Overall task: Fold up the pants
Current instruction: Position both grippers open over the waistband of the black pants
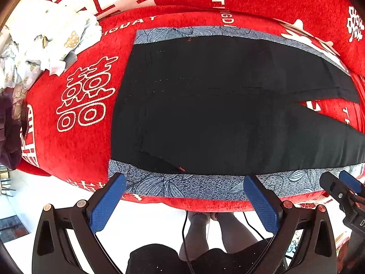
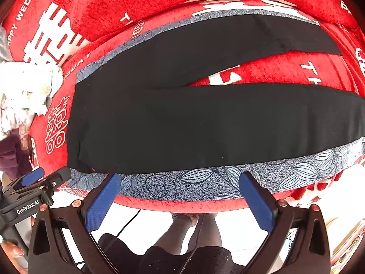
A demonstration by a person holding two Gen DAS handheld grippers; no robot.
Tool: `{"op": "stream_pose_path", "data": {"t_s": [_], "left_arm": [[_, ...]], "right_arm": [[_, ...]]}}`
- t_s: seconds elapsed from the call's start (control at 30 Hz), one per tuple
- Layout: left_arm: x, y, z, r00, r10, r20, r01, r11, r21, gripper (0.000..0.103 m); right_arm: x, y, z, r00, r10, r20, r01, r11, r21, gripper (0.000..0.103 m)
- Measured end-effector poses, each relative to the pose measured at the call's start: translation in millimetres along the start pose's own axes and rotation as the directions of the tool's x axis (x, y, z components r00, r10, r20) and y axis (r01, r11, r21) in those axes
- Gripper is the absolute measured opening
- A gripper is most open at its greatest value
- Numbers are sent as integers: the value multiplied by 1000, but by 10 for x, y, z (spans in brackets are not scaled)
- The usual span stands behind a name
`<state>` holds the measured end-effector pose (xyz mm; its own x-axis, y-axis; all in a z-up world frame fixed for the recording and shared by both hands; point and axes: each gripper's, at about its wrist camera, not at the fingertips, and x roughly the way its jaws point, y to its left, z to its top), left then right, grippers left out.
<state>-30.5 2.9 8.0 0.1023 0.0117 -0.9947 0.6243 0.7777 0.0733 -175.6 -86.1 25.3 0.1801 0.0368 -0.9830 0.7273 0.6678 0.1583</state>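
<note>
Two grippers, left [image 1: 184, 199] and right [image 2: 180, 197], spread wide and empty at the near edge of black pants [image 1: 216, 114] laid flat, legs parted, on a blue patterned cloth [image 2: 205, 182] over a red cover [image 1: 75, 137]; likely fault: cloth pinched along with the trouser edge, or only one layer caught, skewing the fold

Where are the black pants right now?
The black pants lie spread flat on the blue leaf-print cloth over the red cushion, waistband to the left, legs running right, just beyond both open tools.
</note>
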Motion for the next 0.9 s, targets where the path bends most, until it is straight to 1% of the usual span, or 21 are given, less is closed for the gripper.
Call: {"op": "stream_pose_path", "data": {"t_s": [0.9], "left_arm": [[36, 148, 3, 1000, -5, 2, 5, 1000, 4, 103]], "right_arm": [[36, 116, -2, 1000, -3, -3, 3, 1000, -5, 103]]}}
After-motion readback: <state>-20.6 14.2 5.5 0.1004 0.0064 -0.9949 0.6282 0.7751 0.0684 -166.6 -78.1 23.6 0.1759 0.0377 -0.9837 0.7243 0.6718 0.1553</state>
